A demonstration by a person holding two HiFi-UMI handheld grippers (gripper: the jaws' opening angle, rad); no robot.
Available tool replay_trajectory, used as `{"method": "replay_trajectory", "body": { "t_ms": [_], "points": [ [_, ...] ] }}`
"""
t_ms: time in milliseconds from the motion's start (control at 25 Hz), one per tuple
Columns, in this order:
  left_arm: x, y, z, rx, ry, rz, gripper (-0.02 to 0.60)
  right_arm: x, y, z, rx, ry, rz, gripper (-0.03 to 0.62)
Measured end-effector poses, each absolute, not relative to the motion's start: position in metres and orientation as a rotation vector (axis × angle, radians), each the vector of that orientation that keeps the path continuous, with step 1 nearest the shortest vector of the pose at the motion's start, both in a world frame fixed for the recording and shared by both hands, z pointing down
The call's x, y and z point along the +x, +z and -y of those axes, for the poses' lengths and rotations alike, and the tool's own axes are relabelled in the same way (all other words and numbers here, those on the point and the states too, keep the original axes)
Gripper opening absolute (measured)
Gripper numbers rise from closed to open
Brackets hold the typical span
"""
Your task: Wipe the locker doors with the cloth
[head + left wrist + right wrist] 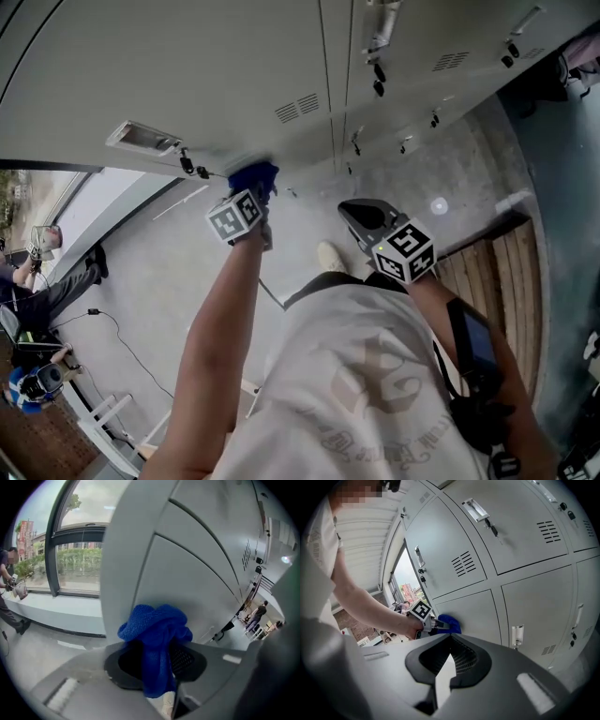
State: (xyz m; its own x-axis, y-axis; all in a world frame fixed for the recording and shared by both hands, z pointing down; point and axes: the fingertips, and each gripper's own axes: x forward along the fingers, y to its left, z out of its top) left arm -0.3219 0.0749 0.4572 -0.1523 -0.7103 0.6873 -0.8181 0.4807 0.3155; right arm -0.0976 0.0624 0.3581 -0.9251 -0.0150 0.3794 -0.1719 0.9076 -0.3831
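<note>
Cloth [155,626] along left gripper [157,660], toward door [187,573]

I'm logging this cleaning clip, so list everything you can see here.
locker doors: many, grey, wall ahead
keys: several, dark, hanging from door locks
cloth: one, blue, against a locker door
window: one, dark-framed, left of the lockers
wooden slats: one set, brown, floor at right
bystanders: a few, distant, down the corridor
left gripper: one, grey, shut on the cloth
right gripper: one, grey, shut and empty, held off the lockers
</note>
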Motion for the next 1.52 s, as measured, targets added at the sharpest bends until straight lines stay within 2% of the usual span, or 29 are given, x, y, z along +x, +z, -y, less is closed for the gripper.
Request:
{"method": "replay_trajectory", "body": {
  "t_ms": [600,1000,1240,1520],
  "points": [
    [-0.229,0.489,0.024,1.319,0.118,1.711,0.133,-0.042,0.364,0.011,0.291,0.658,2.696,0.006],
    [-0.178,0.489,0.073,1.439,0.069,1.63,0.132,-0.019,0.368,0.022,0.306,0.708,2.666,0.006],
    [-0.178,0.496,0.073,1.463,0.052,1.638,0.132,-0.023,0.376,0.007,0.284,0.711,2.645,0.006],
    [-0.208,0.502,0.043,1.372,0.036,1.719,0.13,-0.037,0.377,-0.01,0.277,0.718,2.663,0.006]
  ]
}}
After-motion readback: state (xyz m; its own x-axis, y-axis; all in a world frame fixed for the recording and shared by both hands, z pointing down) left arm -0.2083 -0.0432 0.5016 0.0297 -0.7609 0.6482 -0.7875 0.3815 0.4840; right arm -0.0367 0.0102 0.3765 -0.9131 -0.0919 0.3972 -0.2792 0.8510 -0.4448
